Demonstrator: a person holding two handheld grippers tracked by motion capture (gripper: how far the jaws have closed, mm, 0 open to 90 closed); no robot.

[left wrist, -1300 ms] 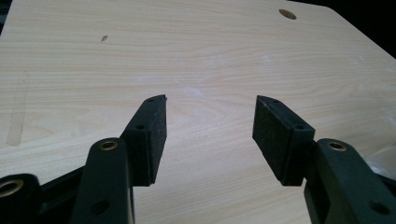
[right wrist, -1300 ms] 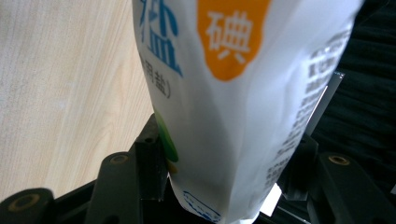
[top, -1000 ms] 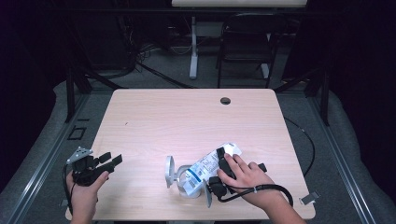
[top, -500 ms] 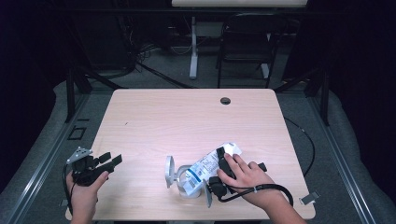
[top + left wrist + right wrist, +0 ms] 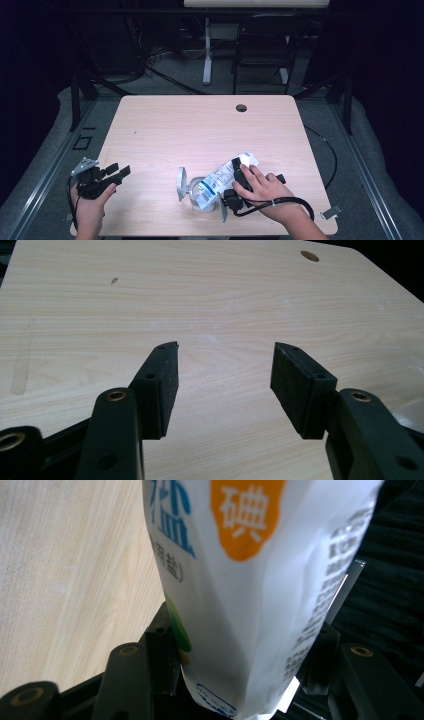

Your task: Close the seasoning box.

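Observation:
A white bag (image 5: 220, 181) with blue print lies tilted near the table's front edge, right of centre. In the right gripper view the same bag (image 5: 250, 580) shows blue and orange characters and stands between the two black jaws, both of which press on its lower part. My right gripper (image 5: 237, 168) is shut on it, with a hand wrapped around the gripper's body. Over the table's front left corner a hand holds my left gripper (image 5: 119, 170). That left gripper (image 5: 225, 370) is open above bare wood, with nothing between its pads.
A grey curved metal piece (image 5: 181, 184) stands just left of the bag, and a pale round thing (image 5: 206, 204) lies under the bag's lower end. The wooden table (image 5: 200, 130) has a cable hole (image 5: 241, 107) near its far edge. A dark chair (image 5: 260, 50) stands beyond it.

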